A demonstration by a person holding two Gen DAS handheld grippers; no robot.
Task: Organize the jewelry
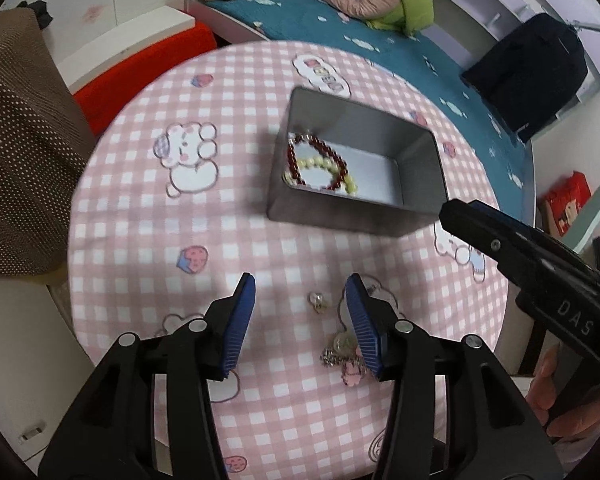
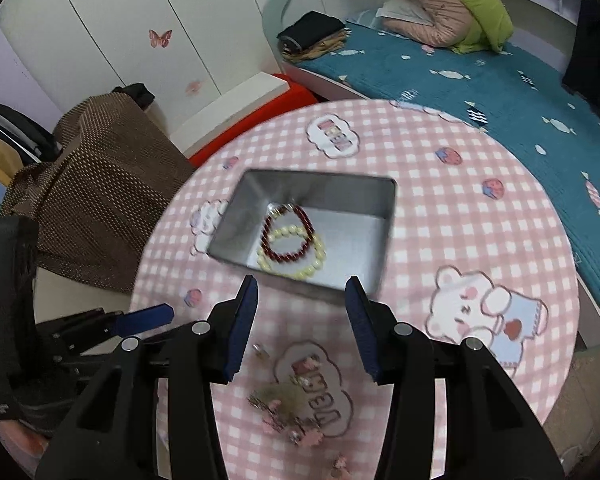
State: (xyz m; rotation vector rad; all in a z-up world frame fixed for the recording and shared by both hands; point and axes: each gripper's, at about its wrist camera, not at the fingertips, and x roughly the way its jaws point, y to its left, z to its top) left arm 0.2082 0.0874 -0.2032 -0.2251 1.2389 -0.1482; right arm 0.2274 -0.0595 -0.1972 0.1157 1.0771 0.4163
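My left tongs point(image 1: 300, 292) hang with jaws apart and empty over the bench point(image 1: 148, 208). Between them a small charm point(image 1: 317, 303) lies on the checked cloth; a chained trinket point(image 1: 346, 356) sits beside the right-hand pad. Further right, the grey tin point(image 1: 352, 168) holds a red bead bracelet point(image 1: 320, 160) and a cream one point(image 1: 332, 170). My right tongs point(image 2: 301, 294) are likewise apart, gripping nothing.

Left wrist view: mounted behind the left tongs point(image 1: 300, 292), facing steeply down, close over the tabletop point(image 1: 140, 216). Right wrist view: behind the right tongs point(image 2: 302, 294), likewise steep and close. Shared: tabletop, tin point(image 1: 380, 136) point(image 2: 236, 208), bed point(image 1: 440, 60) point(image 2: 480, 92) beyond; each view catches the other tongs.
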